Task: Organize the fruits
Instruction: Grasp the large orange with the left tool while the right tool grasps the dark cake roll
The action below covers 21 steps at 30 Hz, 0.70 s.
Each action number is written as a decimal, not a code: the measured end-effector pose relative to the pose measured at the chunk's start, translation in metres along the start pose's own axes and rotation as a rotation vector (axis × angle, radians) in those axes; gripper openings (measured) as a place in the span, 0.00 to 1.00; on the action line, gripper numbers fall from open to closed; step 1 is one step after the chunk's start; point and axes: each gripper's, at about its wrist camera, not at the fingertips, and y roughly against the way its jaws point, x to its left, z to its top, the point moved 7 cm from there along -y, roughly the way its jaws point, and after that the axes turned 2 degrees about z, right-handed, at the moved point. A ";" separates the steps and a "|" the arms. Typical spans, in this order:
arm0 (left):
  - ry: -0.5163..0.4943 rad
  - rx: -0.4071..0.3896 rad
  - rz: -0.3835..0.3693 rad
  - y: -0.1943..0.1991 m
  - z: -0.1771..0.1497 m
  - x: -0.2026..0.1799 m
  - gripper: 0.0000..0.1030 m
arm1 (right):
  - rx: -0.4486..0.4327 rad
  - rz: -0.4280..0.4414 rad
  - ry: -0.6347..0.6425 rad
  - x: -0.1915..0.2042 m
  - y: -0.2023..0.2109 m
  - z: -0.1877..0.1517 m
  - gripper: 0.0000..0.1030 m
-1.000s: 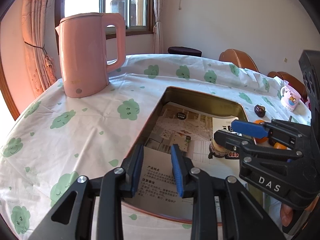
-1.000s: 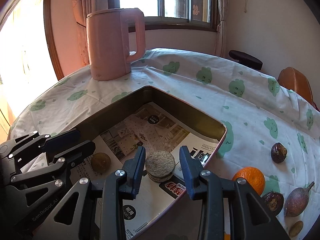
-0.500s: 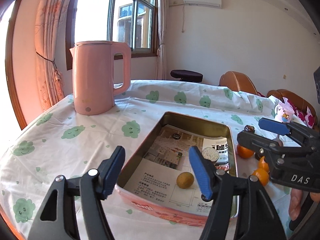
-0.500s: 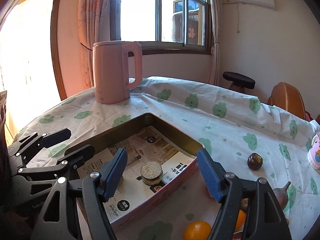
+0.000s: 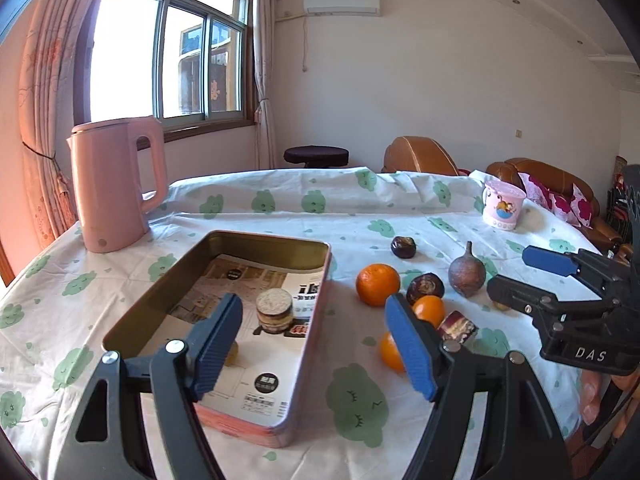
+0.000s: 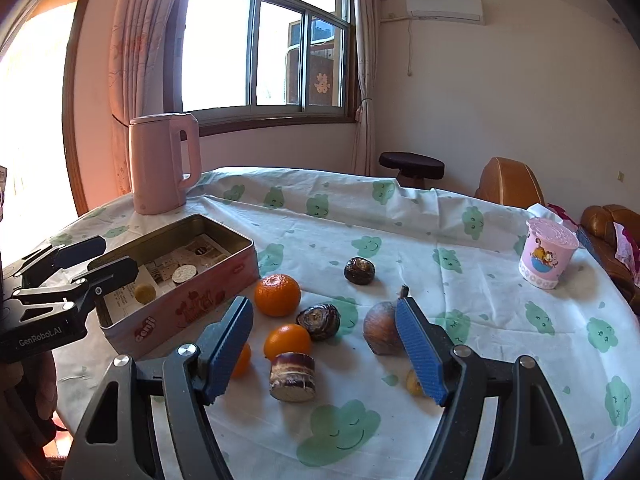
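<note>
A pink tin [image 5: 264,236] lined with printed paper holds a cut sugarcane piece [image 5: 274,312] and a small yellow-brown fruit [image 6: 145,293]. To its right on the cloth lie three oranges, the largest [image 6: 277,295] nearest the tin. With them lie two dark wrinkled fruits [image 6: 319,322], a brown pear-shaped fruit [image 6: 380,332] and a second cane piece [image 6: 292,376]. My left gripper [image 5: 314,302] hangs over the tin's near end, jaws opening, nothing between them. My right gripper [image 6: 324,306] is open and empty above the loose fruit.
A pink kettle [image 5: 114,184] stands behind the tin at the table's far left. A pink lidded cup [image 6: 548,256] sits at the far right. Brown sofas [image 5: 552,180] and a dark stool [image 5: 316,156] are beyond the table [image 5: 280,208].
Both grippers opened, letting go of the small fruit and the cane piece inside the tin. Both then pulled back and up, and the right one swung over to the loose fruit.
</note>
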 end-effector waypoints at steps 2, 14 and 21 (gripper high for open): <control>-0.019 0.015 -0.008 -0.004 -0.004 -0.012 0.74 | 0.026 0.004 0.018 0.000 -0.005 -0.008 0.73; -0.026 0.050 0.001 -0.013 -0.016 -0.016 0.74 | 0.234 0.099 0.065 0.023 -0.052 -0.042 0.55; -0.062 0.056 -0.044 -0.013 -0.014 -0.033 0.74 | 0.211 0.109 0.037 0.017 -0.045 -0.043 0.35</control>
